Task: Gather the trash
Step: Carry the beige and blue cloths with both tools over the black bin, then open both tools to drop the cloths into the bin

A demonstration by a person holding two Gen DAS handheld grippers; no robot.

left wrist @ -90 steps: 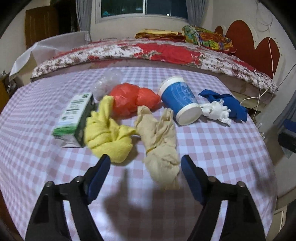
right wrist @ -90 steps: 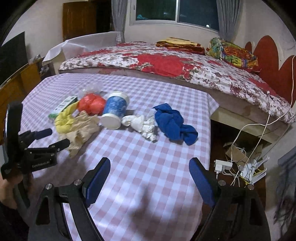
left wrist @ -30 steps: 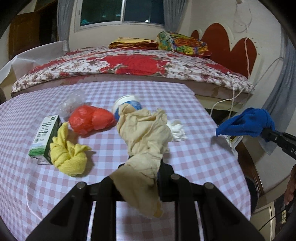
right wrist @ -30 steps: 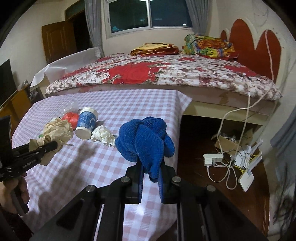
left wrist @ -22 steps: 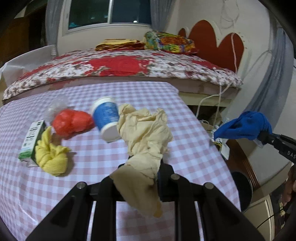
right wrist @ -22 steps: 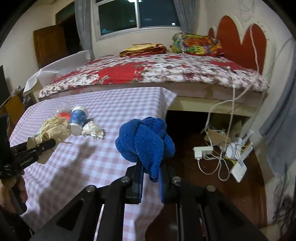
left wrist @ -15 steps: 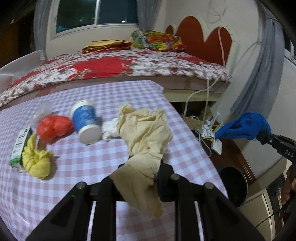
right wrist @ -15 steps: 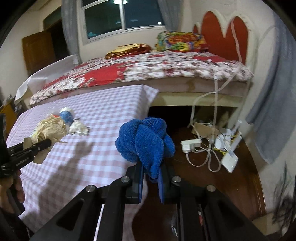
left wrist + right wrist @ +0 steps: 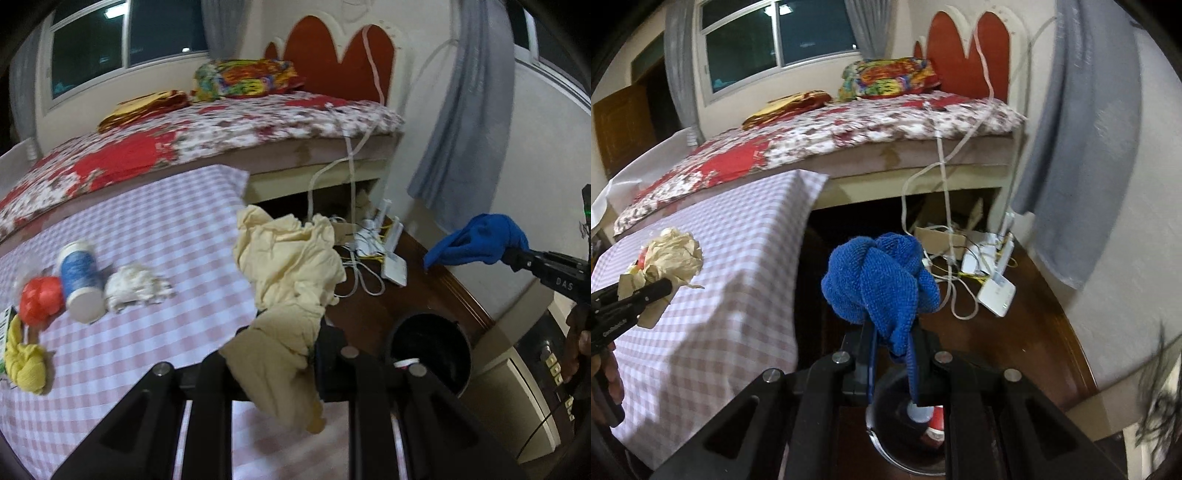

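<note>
A crumpled beige cloth (image 9: 291,266) hung pinched in the left claw (image 9: 288,343) above the edge of the desk (image 9: 155,236) with its pink-checked cover, while a knotted blue terry towel (image 9: 882,280) sat clamped in the right claw (image 9: 892,350) over a round black bin (image 9: 905,435) on the dark wooden floor (image 9: 1027,332). Both claws were closed tight on their loads and angled downward. The risk: the beige cloth was not yet above the bin, so an early release would likely drop it on the desk or floor; its loose tail could also drape over the rim. A blue paper cup (image 9: 81,280), a red plastic bag (image 9: 40,302), white tissue (image 9: 133,288) and a yellow rag (image 9: 26,365) remained on the desk.
</note>
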